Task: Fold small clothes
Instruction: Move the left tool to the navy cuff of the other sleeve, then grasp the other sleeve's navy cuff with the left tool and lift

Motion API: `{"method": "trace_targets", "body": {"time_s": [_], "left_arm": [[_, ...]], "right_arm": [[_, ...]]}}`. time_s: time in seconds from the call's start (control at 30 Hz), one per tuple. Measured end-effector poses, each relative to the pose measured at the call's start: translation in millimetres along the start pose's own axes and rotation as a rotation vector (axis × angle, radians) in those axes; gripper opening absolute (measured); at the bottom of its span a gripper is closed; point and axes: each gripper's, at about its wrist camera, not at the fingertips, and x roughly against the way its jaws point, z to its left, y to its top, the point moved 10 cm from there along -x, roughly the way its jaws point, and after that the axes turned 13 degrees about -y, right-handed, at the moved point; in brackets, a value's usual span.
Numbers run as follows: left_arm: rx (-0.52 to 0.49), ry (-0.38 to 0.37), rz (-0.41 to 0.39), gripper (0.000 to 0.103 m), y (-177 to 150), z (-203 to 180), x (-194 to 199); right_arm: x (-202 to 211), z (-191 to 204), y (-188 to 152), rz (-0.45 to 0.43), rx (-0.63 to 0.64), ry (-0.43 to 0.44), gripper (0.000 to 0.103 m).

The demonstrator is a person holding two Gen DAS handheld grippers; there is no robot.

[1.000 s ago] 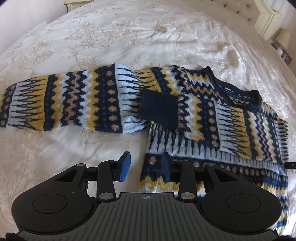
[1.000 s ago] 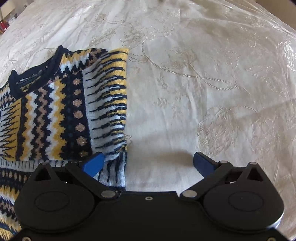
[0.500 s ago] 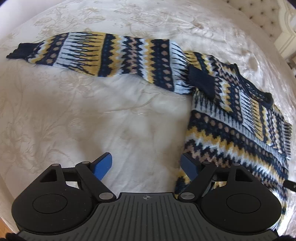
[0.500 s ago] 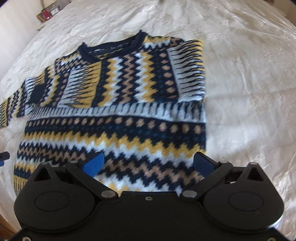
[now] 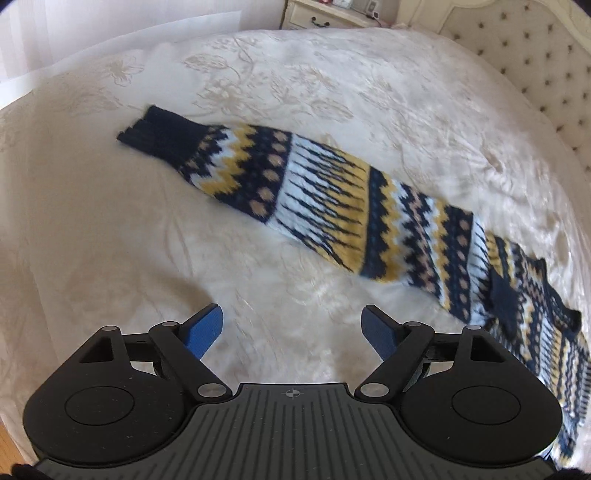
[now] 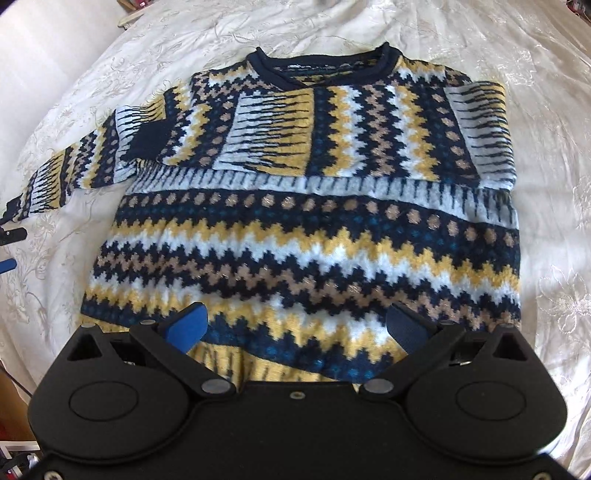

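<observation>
Left wrist view: The left gripper (image 5: 293, 328) points steeply down at a bed (image 5: 110, 229) covered with a cream embroidered bedspread. Its jaws stand wide apart, released, with only bare bedspread between the blue pads (image 5: 205, 326). The sweater (image 5: 535, 332), knitted in navy, yellow, white and tan bands, lies at the right edge of the picture. One sleeve (image 5: 332, 206) is stretched out flat across the bed, running from the sweater body up and to the left. The navy cuff (image 5: 162, 134) forms the far end of this sleeve. The sleeve lies beyond the gripper and is not touching it. A tufted headboard (image 5: 546, 59) appears at the upper right, and a nightstand (image 5: 325, 14) at the top.

Right wrist view: The right gripper (image 6: 297, 325) hangs above the lower part of the sweater (image 6: 303, 240). Its jaws are spread wide, released, and the pads (image 6: 186, 325) grip no fabric. The sweater lies flat on the bed (image 6: 554, 184), navy neckline (image 6: 321, 66) at the far side. The other sleeve (image 6: 332, 136) is folded across the chest, its dark cuff (image 6: 149, 138) near the left shoulder. The outstretched sleeve (image 6: 59, 177) runs off to the left. At the left edge, part of the left gripper (image 6: 9, 251) is visible just beside the end of that sleeve.
</observation>
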Motion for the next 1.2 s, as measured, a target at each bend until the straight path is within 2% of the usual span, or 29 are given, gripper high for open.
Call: {"method": "trace_targets", "body": {"time_s": [0.17,0.33,0.53,0.57,0.6,0.67,0.8,1.03,1.07,1.13,1.2], "left_arm": [[0.035,-0.005,-0.058,0.082,46,24,-1],[0.050,0.014,-0.064,0.082,75,47,-17],[0.092,0.004,-0.043,0.082,82,70,-46],[0.095,-0.006,-0.044,0.084,83,72,-50],[0.101,-0.020,-0.049,0.090,84,73,-53],[0.116,-0.050,-0.058,0.093,87,73,-59],[0.129,-0.085,-0.081,0.093,92,74,-64],[0.241,-0.121,-0.151,0.090,96,83,-59],[0.243,-0.113,-0.151,0.085,96,83,-57],[0.242,-0.092,-0.161,0.067,96,85,-53],[0.257,-0.084,-0.184,0.034,98,87,-49]], "right_arm": [[1,20,13,-0.008,-0.004,0.000,0.102],[3,39,25,-0.014,-0.013,0.006,0.102],[0,65,37,-0.004,0.005,0.008,0.102],[-2,68,38,0.001,0.010,0.007,0.102],[-3,73,39,0.008,0.015,0.007,0.102],[-5,81,39,0.022,0.027,0.010,0.102],[-10,93,38,0.044,0.055,0.007,0.102],[-15,107,38,0.072,0.115,0.007,0.102],[-15,109,39,0.072,0.123,0.008,0.102],[-15,112,41,0.069,0.133,0.012,0.102],[-15,114,44,0.063,0.140,0.016,0.102]]}}
